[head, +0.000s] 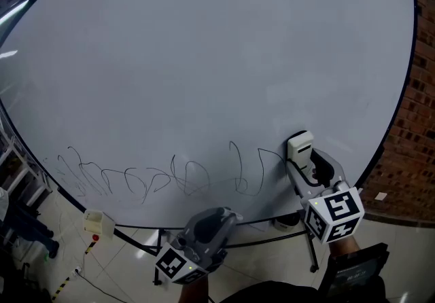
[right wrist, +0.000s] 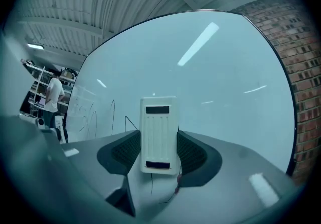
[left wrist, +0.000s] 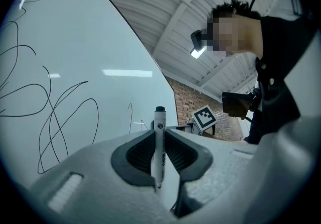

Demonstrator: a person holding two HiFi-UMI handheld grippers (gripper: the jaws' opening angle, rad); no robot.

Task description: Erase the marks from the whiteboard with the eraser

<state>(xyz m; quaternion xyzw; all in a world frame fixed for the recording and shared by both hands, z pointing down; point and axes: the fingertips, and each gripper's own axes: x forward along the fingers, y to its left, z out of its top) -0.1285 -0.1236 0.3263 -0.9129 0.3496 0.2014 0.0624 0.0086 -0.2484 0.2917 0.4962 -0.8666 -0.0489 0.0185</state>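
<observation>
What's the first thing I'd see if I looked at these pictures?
A huge whiteboard fills the head view, with black scribbles looping along its bottom edge. At the scribbles' right end, the right gripper has its jaws shut on a white eraser. The left gripper, lower down, holds a marker.

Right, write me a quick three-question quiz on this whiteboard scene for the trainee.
1. True or false: the left gripper is empty.
2. The right gripper holds: A a cloth, B an eraser, C a sponge.
3. Fill in: in the head view, the marks run along the whiteboard's ___ edge.

Key: 1 false, its fingers grip a marker. 2 B. 3 lower.
</observation>
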